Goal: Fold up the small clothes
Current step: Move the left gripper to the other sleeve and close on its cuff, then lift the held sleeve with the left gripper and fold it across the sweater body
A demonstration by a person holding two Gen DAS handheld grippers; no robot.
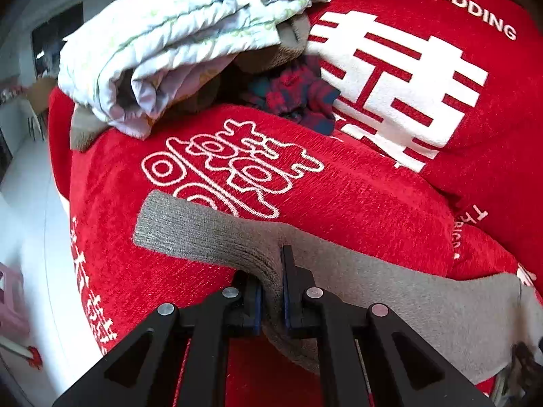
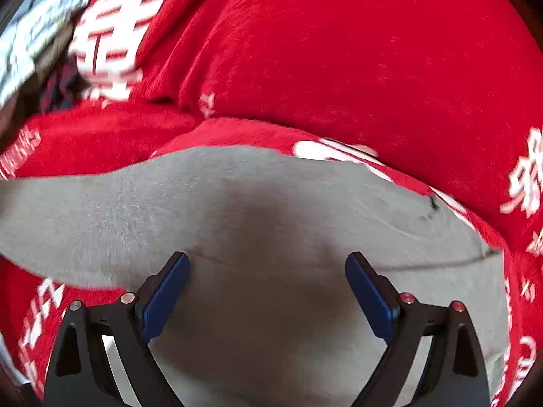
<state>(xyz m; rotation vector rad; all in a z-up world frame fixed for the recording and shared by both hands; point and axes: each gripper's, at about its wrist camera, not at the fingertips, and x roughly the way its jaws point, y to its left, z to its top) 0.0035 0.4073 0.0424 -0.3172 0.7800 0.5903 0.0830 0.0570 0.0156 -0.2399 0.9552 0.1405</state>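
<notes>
Sock lies across the front cushion; behind it, crumpled cloth tops what looks like a clothes heap.

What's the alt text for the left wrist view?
The left gripper, jaws shut, pinches a fold of a grey sock lying on a red cover printed with white characters. Behind it sits a pile of crumpled clothes.

Black tool, blue pads, silver rivets.

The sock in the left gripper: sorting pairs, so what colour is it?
Plain grey knit sock, clearest in the left wrist view.
</notes>
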